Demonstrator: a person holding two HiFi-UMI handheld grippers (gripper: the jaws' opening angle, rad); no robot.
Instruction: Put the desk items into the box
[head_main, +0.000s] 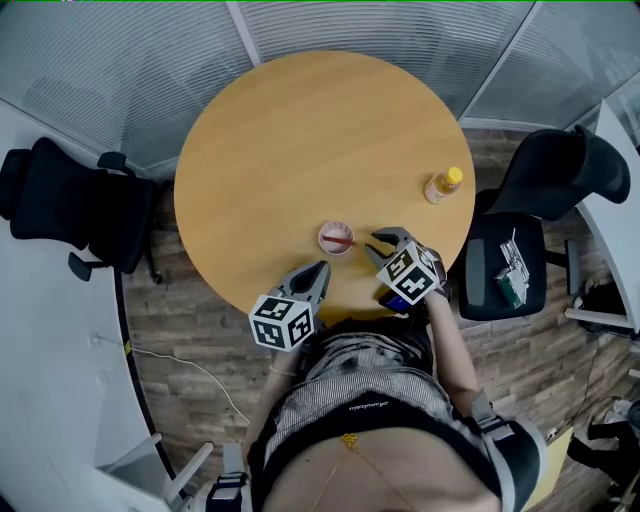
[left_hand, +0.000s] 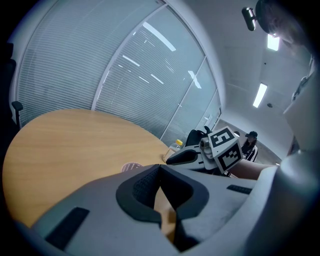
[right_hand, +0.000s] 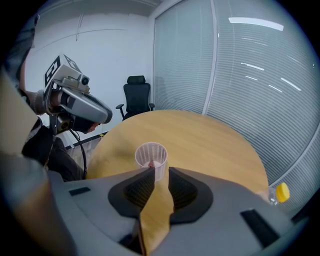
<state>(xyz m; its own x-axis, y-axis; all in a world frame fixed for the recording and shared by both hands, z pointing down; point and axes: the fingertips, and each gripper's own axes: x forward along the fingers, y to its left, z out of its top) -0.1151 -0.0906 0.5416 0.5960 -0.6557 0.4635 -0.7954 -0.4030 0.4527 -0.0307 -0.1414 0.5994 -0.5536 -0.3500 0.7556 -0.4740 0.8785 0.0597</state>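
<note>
A small white lattice cup (head_main: 336, 238) stood upright on the round wooden tabletop (head_main: 300, 130), near its front edge. It held a red item (head_main: 343, 241), perhaps a pen, though it was too small to tell. The right gripper (head_main: 372, 243) hung just to the cup's right, its fingers (right_hand: 135, 189) released with a clear gap between them. In the right gripper view the cup stood just past the tips, not between them. The left gripper (head_main: 322, 268) hovered over the front edge, near the cup but apart from it, its fingers (left_hand: 142, 187) clenched tip to tip on nothing. A bottle (head_main: 443, 185) with a yellow cap stood well apart, near the right rim. A black chair (head_main: 60, 195) stood left of the tabletop and a second chair (head_main: 545, 175) stood to its right
</note>
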